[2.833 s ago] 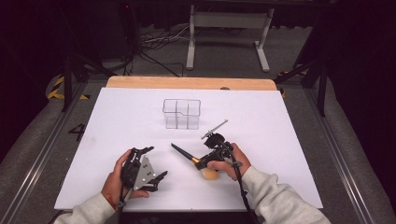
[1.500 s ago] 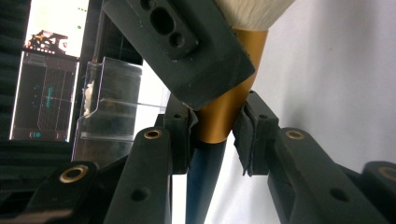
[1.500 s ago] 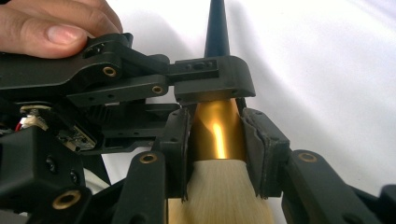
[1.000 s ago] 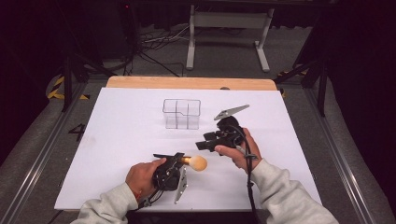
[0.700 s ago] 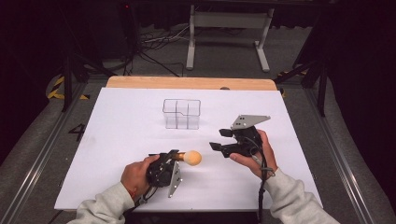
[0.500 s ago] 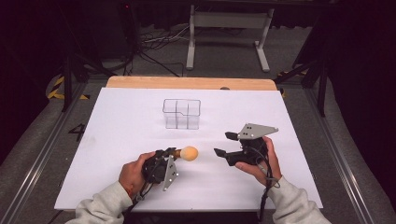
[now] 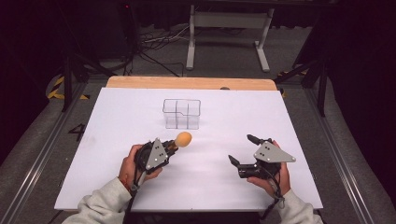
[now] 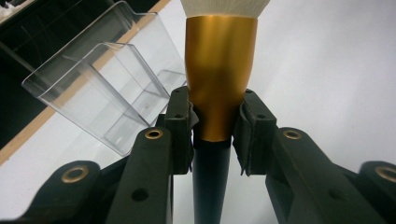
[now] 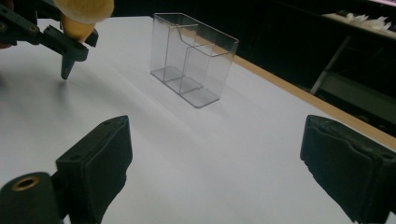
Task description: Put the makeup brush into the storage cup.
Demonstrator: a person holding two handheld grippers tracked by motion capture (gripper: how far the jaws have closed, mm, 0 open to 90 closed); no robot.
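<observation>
While the white bench (image 7: pixel 116 116) is being viewed from above, the left hand-held gripper (image 7: pixel 169 148) is being held low over its near left part, with its jaws being pressed onto a makeup brush (image 7: pixel 182 139). In the left gripper view the brush (image 8: pixel 219 79) is being pinched at the lower end of its gold ferrule, where the black handle begins, and the pale bristle head is being pointed away from the hand-held gripper (image 8: pixel 215 135). A clear plastic organizer (image 7: pixel 182 113), divided into compartments, is being left standing upright beyond and slightly to the right of the left hand-held gripper, apart from the brush head. To the right of it, well apart, the right hand-held gripper (image 7: pixel 243 150) is being held by the person's right hand (image 7: pixel 271 179) with its jaws spread wide and nothing between them. In the right gripper view, the pads (image 9: pixel 100 158) are being shown far apart, with the organizer (image 9: pixel 194 58) ahead of them and the brush (image 9: pixel 81 14) up at the far left
</observation>
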